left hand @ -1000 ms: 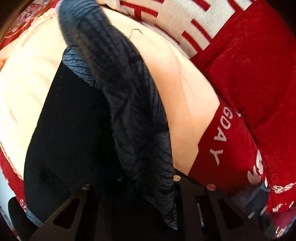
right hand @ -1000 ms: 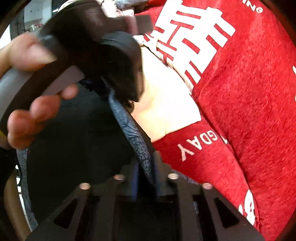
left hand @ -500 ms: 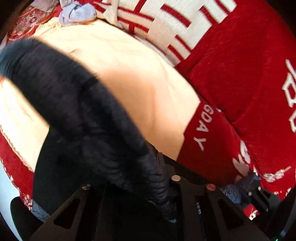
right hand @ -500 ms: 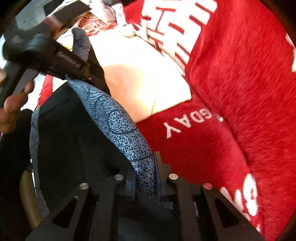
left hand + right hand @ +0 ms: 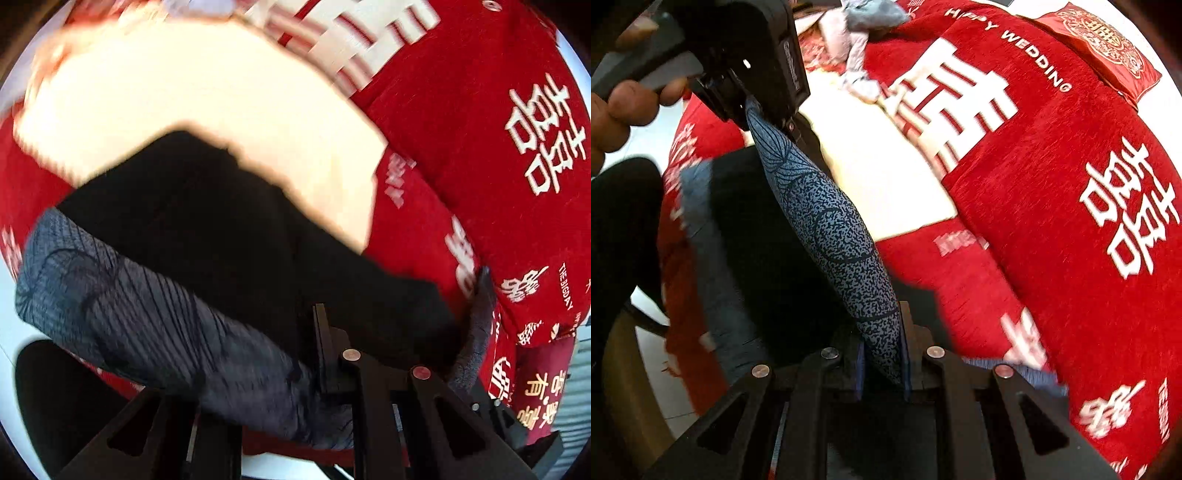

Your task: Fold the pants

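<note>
In the left wrist view the upper part of the frame is smeared by motion: the cream cloth [image 5: 207,110] has soft edges and the white characters at top centre cannot be read. The left gripper [image 5: 295,369] has its left finger buried under the grey patterned band of the pants [image 5: 155,317], so its tip is hidden. At the lower left a dark rounded shape is cut off by the frame edge, perhaps a shoe. In the right wrist view the hand [image 5: 617,110] at the upper left is cropped, and the small lettering at lower right is blurred.
</note>
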Tool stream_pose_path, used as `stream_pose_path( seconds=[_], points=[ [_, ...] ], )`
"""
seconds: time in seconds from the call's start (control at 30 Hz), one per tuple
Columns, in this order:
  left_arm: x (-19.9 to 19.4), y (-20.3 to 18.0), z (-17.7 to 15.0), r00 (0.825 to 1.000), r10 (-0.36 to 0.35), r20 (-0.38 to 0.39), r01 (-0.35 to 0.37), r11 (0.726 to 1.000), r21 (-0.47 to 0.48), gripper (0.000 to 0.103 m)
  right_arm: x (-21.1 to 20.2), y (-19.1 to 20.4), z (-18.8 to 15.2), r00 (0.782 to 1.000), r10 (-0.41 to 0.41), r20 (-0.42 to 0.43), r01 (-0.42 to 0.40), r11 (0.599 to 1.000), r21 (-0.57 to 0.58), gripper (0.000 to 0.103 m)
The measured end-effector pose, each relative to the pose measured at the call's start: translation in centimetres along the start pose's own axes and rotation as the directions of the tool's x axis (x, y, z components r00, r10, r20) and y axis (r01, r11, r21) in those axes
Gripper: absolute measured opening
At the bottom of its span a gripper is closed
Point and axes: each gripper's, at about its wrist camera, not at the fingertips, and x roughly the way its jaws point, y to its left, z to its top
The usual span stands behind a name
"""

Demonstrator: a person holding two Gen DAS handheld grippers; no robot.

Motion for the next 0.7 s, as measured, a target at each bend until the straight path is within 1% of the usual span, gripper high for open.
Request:
stream_pose_path(
  seconds=[0.03,0.1,0.17,0.23,0.27,0.3,0.37,0.43,0.47,0.5,0.53,0.57,0.6,0.63,0.67,0.7],
  points=[
    [0.8,1.5,-0.8,1.0,-0.024,-0.006,0.023,1.0,-0.016,0.017,0.3,1.0,-0.2,1.0,-0.004,-0.013,0.004,1.0,0.0,0.016],
    [1.9,3.3,-2.0,0.998,-0.059,0.003,0.059,0.998,-0.023,0.018,1.0,3.0,-0.6,0.999,-0.029,-0.04,0.028,1.0,-0.01,0.016],
    [2.5,4.5,-2.8,0.997,-0.073,0.005,0.073,0.997,-0.026,0.025,1.7,4.9,-1.0,0.996,-0.06,-0.063,0.058,0.998,-0.033,0.016],
    [3.1,5.7,-3.6,0.996,-0.093,-0.001,0.093,0.995,-0.033,0.029,2.1,6.3,-1.4,0.991,-0.117,-0.072,0.113,0.992,-0.052,0.016],
    [3.1,6.1,-3.8,0.995,-0.102,0.003,0.102,0.994,-0.037,0.032,2.2,6.6,-1.4,0.988,-0.14,-0.068,0.136,0.989,-0.056,0.016],
    [3.3,6.2,-3.8,0.994,-0.106,0.006,0.106,0.993,-0.041,0.032,2.2,6.7,-1.5,0.985,-0.157,-0.068,0.154,0.987,-0.047,0.016],
    [3.0,6.4,-3.9,0.994,-0.108,0.013,0.109,0.993,-0.034,0.032,2.2,6.6,-1.4,0.983,-0.169,-0.075,0.167,0.986,-0.022,0.016],
    [2.7,6.7,-4.1,0.995,-0.096,0.019,0.097,0.995,-0.023,0.033,2.2,6.8,-1.2,0.979,-0.186,-0.089,0.186,0.983,-0.005,0.018],
    [2.4,7.0,-4.3,0.997,-0.074,0.017,0.075,0.997,-0.029,0.043,2.2,7.0,-1.1,0.975,-0.2,-0.095,0.2,0.98,-0.011,0.02],
    [2.1,7.4,-4.5,0.999,-0.032,0.022,0.033,0.999,-0.039,0.05,2.1,7.5,-1.1,0.968,-0.228,-0.102,0.225,0.974,-0.038,0.02],
    [1.3,8.1,-4.7,0.999,0.015,0.038,-0.013,0.999,-0.049,0.061,2.2,7.7,-1.0,0.965,-0.241,-0.107,0.236,0.97,-0.06,0.022],
    [0.4,8.7,-5.0,0.995,0.073,0.068,-0.069,0.996,-0.064,0.065,1.8,8.1,-1.0,0.96,-0.255,-0.112,0.246,0.965,-0.091,0.022],
    [-0.3,9.1,-5.3,0.991,0.102,0.083,-0.096,0.993,-0.072,0.065,1.4,8.5,-1.0,0.962,-0.25,-0.112,0.24,0.966,-0.096,0.026],
    [-0.9,9.8,-5.5,0.99,0.112,0.09,-0.105,0.991,-0.078,0.065,0.6,8.5,-0.9,0.972,-0.206,-0.112,0.198,0.977,-0.08,0.039],
    [-1.4,10.1,-5.6,0.988,0.118,0.101,-0.109,0.99,-0.087,0.065,-0.3,8.2,-0.8,0.984,-0.14,-0.11,0.136,0.99,-0.038,0.046],
    [-2.3,10.4,-5.4,0.984,0.131,0.124,-0.119,0.988,-0.101,0.065,-1.5,7.4,-0.7,0.993,-0.068,-0.094,0.072,0.997,0.033,0.053]
  ],
)
